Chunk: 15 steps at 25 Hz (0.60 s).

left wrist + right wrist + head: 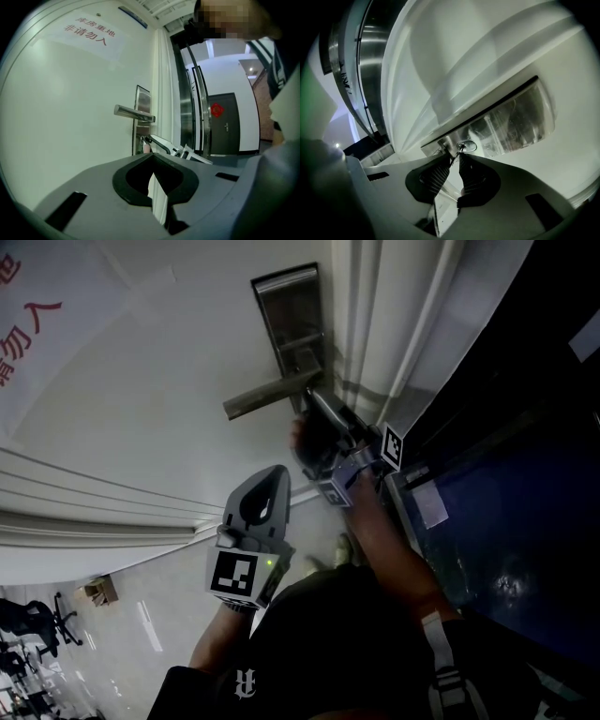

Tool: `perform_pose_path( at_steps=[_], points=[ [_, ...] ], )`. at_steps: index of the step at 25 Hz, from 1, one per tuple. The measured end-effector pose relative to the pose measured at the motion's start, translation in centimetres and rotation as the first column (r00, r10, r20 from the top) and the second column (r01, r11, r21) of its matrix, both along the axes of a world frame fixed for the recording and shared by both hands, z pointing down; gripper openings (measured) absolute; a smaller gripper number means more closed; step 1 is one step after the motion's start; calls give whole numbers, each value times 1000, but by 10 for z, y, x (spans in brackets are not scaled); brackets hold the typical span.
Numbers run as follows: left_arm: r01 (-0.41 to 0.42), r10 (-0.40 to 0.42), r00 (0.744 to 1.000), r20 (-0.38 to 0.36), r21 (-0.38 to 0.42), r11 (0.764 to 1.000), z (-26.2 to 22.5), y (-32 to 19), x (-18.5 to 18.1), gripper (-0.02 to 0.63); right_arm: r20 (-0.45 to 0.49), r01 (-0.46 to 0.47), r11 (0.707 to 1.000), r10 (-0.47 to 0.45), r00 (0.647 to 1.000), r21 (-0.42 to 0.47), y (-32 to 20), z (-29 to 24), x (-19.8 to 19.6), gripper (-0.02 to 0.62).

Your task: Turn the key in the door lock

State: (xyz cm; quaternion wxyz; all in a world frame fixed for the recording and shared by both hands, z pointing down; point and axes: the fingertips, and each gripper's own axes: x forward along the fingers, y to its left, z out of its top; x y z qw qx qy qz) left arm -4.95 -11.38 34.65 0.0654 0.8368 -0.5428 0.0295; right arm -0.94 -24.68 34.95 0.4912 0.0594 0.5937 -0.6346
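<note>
A brushed-metal lock plate [291, 315] with a lever handle [267, 395] sits on the white door. My right gripper [311, 399] reaches the plate just under the handle, which hides the key in the head view. In the right gripper view the jaws of my right gripper [455, 157] are shut on a thin key [459, 149] that sits in the round lock cylinder [467, 146]. My left gripper [277, 472] hangs back from the door, below the handle, shut with nothing in it. The left gripper view shows the handle [133, 112] and the right gripper [149, 139] at the lock.
A paper sign with red characters [89, 33] is stuck high on the door. The white door frame [375, 324] and a dark glass panel [506, 502] lie to the right. A dark door with a red ornament [222, 122] stands across the corridor.
</note>
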Motion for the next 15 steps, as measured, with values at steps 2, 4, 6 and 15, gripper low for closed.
perform_pose_path(
  at_steps=[2, 4, 6, 15],
  points=[
    [-6, 6, 1000, -3, 9, 1000, -1, 0, 3, 6, -18, -15, 1000, 15, 1000, 6, 1, 0, 1, 48],
    [-11, 11, 1000, -7, 15, 1000, -2, 1, 5, 6, -50, -28, 1000, 29, 998, 11, 2, 3, 3, 48],
    [-16, 16, 1000, -10, 15, 1000, -3, 2, 7, 6, -117, -47, 998, 50, 992, 31, 6, 6, 7, 51],
    [-50, 51, 998, -24, 42, 998, -5, 3, 14, 6, -574, -83, 957, 236, 784, 280, 22, 8, 21, 52]
  ],
)
